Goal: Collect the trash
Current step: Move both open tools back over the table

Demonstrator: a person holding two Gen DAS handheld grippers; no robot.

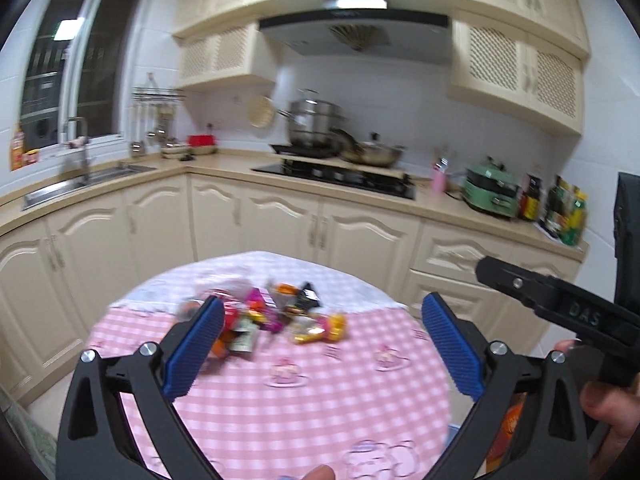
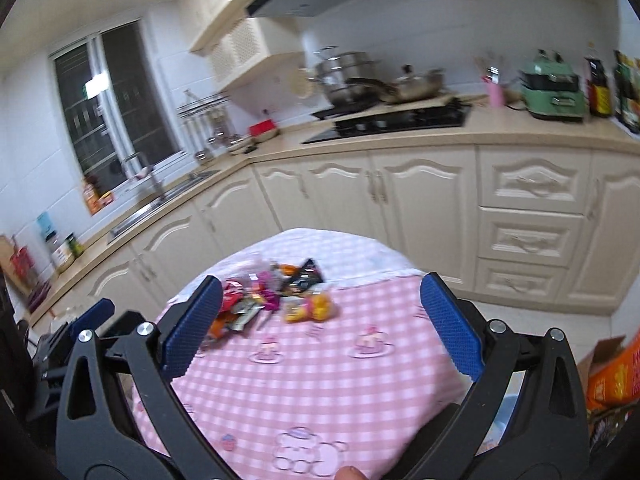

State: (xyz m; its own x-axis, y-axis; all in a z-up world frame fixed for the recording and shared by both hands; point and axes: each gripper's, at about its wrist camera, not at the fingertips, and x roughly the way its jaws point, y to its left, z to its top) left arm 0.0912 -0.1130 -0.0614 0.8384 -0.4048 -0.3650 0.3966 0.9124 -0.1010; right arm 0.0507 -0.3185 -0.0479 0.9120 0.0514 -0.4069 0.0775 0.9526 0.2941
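Both grippers, left gripper [image 1: 322, 312] and right gripper [image 2: 320, 292], spread wide, empty; wrapper pile [image 1: 264, 316] mid-frame on the checked table [image 1: 320, 400], blurred, left pad covering part.

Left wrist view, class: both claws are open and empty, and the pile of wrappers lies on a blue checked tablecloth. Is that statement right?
Not quite. The tablecloth is pink checked, not blue; only the claws' finger pads are blue. The left wrist view shows this, and the right wrist view agrees. The rest stands: the left claw and right claw are open and empty, and the pile of wrappers lies on the cloth.
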